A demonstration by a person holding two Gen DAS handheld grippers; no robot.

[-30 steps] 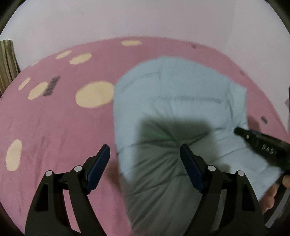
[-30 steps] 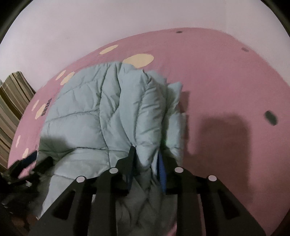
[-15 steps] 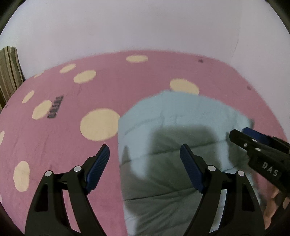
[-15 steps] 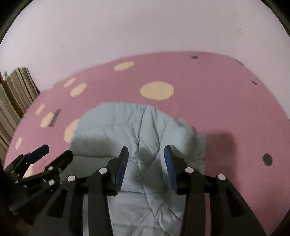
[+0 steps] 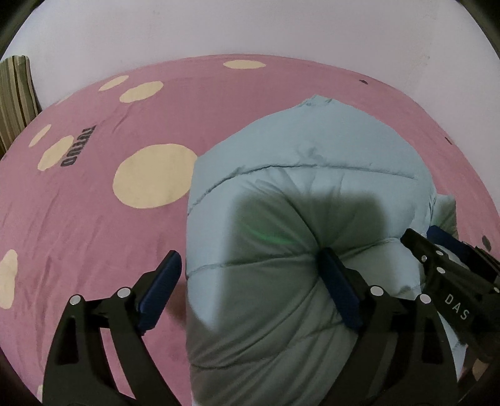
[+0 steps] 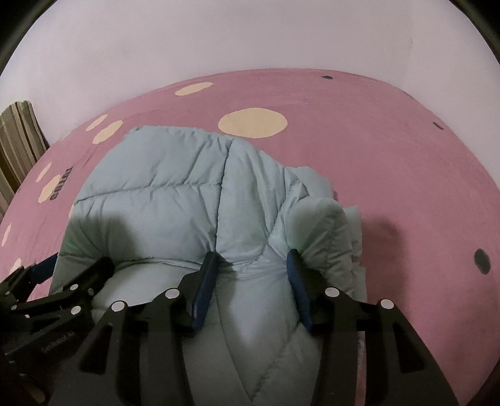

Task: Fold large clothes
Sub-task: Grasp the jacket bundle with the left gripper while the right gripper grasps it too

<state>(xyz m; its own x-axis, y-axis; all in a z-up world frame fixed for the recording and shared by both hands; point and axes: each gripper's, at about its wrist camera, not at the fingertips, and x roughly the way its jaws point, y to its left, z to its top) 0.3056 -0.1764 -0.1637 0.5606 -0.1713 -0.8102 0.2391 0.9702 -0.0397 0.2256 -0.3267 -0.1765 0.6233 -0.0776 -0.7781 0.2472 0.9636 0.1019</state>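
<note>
A light blue quilted jacket (image 5: 312, 187) lies folded into a thick bundle on the pink bed cover (image 5: 93, 234). My left gripper (image 5: 250, 271) straddles the bundle's left edge with its jaws opening. One pad hangs over the pink cover, and the other pad (image 5: 339, 287) digs into the padding. In the right wrist view the jacket (image 6: 175, 193) fills the middle. My right gripper (image 6: 251, 265) presses down on its top near the right edge. Its jaws are opening, and a puffed ridge of padding bulges between them. Each gripper shows in the other's view: the right gripper (image 5: 443, 265) and the left gripper (image 6: 47, 281).
The pink cover carries cream spots (image 5: 153, 175) and a dark printed word (image 5: 75, 150). A pale wall (image 5: 250, 28) rises behind the bed. A striped cushion or curtain (image 5: 15, 93) stands at the far left edge. Bare cover lies left and right of the jacket.
A second ago my right gripper was shut on a raised fold of the jacket. It has let go, the jacket lies flat, and both grippers have sunk onto it with wider jaws.
</note>
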